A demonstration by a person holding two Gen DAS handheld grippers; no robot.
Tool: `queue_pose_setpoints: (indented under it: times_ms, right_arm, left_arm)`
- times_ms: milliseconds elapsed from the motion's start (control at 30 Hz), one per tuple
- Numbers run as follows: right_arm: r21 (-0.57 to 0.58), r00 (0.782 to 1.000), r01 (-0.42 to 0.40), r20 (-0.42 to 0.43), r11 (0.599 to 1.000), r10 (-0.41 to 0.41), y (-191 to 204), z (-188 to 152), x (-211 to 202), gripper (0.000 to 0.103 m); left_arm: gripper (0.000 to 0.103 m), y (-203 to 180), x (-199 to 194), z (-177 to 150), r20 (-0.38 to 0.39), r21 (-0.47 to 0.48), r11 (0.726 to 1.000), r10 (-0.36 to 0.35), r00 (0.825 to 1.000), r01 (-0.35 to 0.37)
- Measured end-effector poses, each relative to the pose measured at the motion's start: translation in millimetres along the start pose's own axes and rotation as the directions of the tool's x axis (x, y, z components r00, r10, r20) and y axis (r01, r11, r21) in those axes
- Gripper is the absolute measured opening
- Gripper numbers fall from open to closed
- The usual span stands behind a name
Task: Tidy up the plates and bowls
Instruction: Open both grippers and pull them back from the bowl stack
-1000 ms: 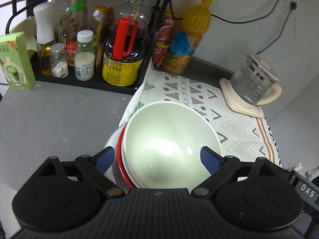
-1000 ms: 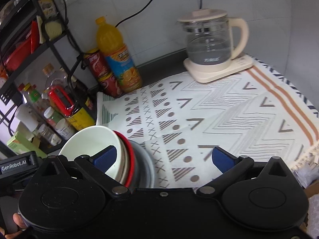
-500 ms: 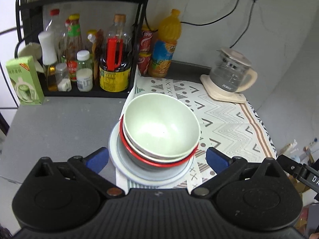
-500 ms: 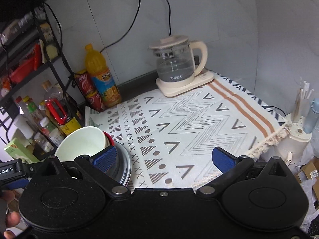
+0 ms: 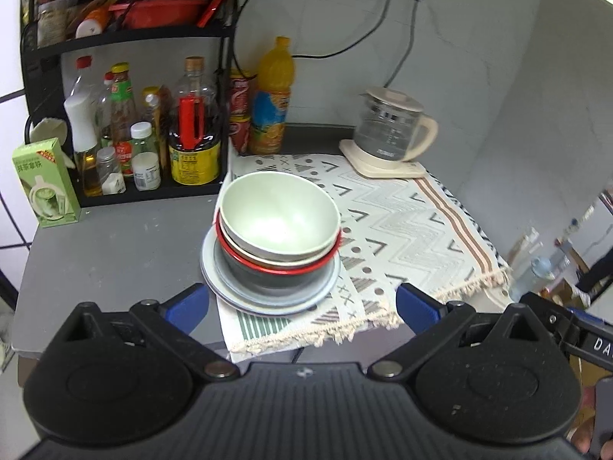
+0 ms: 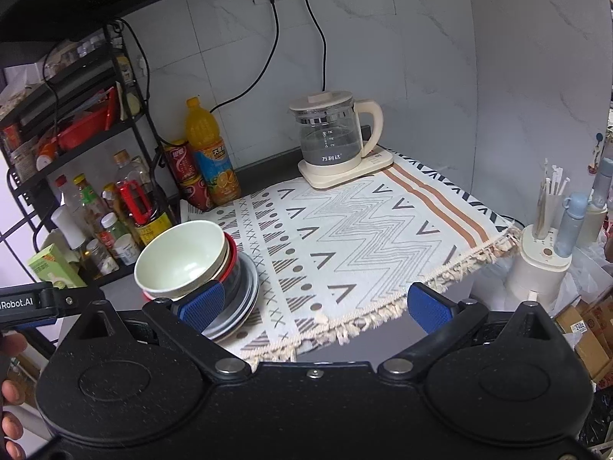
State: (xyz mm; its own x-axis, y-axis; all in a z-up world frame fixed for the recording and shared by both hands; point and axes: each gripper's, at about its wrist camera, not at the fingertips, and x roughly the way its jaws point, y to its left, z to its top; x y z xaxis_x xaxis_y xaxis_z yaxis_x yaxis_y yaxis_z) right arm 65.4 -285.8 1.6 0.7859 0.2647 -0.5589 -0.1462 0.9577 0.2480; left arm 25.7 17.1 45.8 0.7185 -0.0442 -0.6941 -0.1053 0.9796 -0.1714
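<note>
Standing at the left edge of the patterned cloth (image 5: 402, 222), the stack of dishes sits on the grey desk (image 5: 115, 253) just in front of the black rack of bottles (image 5: 153, 130). A pale green bowl (image 5: 279, 216) is on top, nested in a red-rimmed bowl (image 5: 291, 266), which rests in a dark bowl (image 5: 268, 280) on a grey-blue plate (image 5: 264, 303) — the plate half on the cloth, half on bare desk. The left gripper (image 5: 302, 304) hangs above the near edge of the desk, its blue pads wide apart after just opening further, with nothing between them; the stack lies beyond the fingertips, untouched. The right gripper (image 6: 314, 304) is likewise spread wide and empty, its left pad showing in front of the plate in that view, though contact cannot be told. A glass kettle (image 6: 333, 142) on its cream base stands at the far side of the cloth, an orange drink bottle (image 6: 210, 161) and red cans (image 6: 184, 168) near the wall. Part of a hand (image 6: 11, 391) shows at the lower left of the right wrist view.
</note>
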Motion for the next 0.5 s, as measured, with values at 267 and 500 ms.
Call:
queue_pose_setpoints:
  times_ms: [267, 500]
  right_arm:
    - [-0.003, 1.000, -0.006, 0.002, 1.000, 0.006, -2.2, -19.3, -28.6, 0.103]
    - [-0.007, 1.000, -0.012, 0.009, 1.000, 0.012, -2.8, -30.4, -44.0, 0.103]
  left_arm:
    - [0.103, -2.2, -27.1, -17.0, 0.023, 0.027, 0.999, -0.032, 0.999, 0.031]
    - [0.103, 0.8, -42.8, -28.1, 0.046, 0.049, 0.999, -0.015, 0.999, 0.013]
